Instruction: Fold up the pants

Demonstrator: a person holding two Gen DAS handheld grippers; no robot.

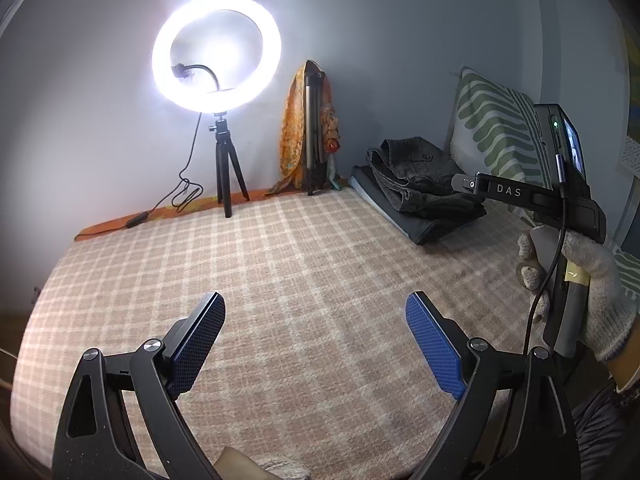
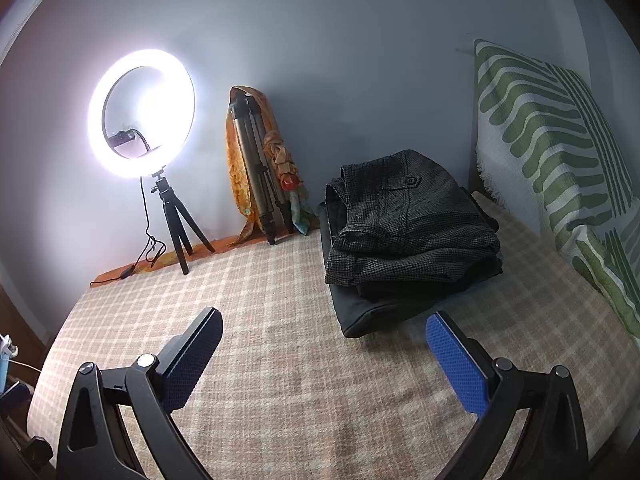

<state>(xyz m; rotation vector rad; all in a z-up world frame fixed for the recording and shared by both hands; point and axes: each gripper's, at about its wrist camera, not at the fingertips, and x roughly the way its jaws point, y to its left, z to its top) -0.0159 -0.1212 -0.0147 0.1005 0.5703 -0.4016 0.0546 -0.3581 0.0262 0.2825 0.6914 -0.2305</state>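
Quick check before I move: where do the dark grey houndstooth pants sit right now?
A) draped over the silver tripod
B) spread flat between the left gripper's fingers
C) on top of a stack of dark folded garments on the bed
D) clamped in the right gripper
C: the dark grey houndstooth pants lie bunched on the stack of dark folded garments on the checked bed cover; the right gripper and left gripper are open and hold nothing.

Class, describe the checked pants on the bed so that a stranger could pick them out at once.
Start at the green-striped pillow against the wall. Beside it on the plaid bedspread lies a stack of folded clothes. The checked pants are on top: grey houndstooth with a buttoned pocket flap, unlike the plain dark garment beneath.
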